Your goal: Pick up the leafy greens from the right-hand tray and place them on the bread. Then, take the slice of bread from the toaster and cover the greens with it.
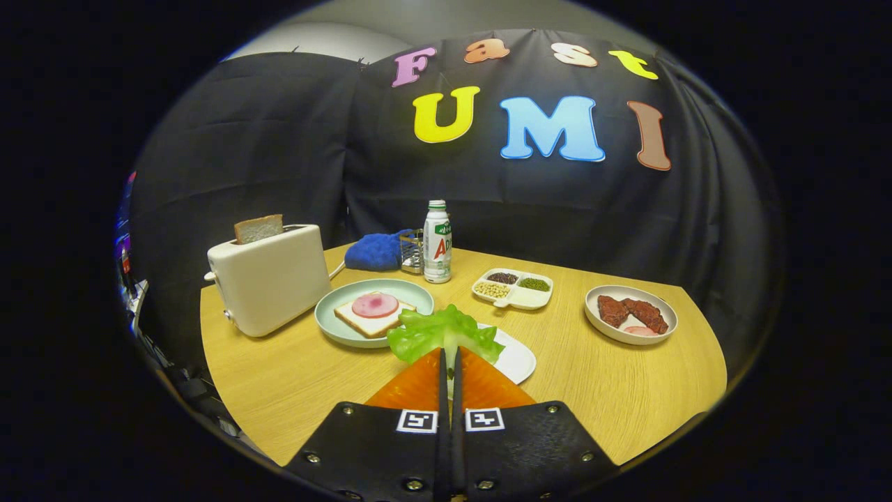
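My gripper (449, 351) is shut on the leafy greens (440, 332), pinching the pale stem between both fingers while the frilly green leaf spreads out just ahead of the tips. The greens hang above the near edge of a white tray (517, 361). Ahead and to the left lies a pale green plate (339, 330) with a bread slice (369, 322) topped by a round pink ham slice (375, 305). Farther left stands a cream toaster (270, 281) with a second bread slice (258, 228) sticking up from its slot.
Beyond the plate stand a white bottle (437, 242), a blue cloth (375, 252) and a small metal rack (412, 251). A divided dish of beans (513, 287) and a bowl of dark meat (631, 314) sit to the right on the wooden table (599, 390).
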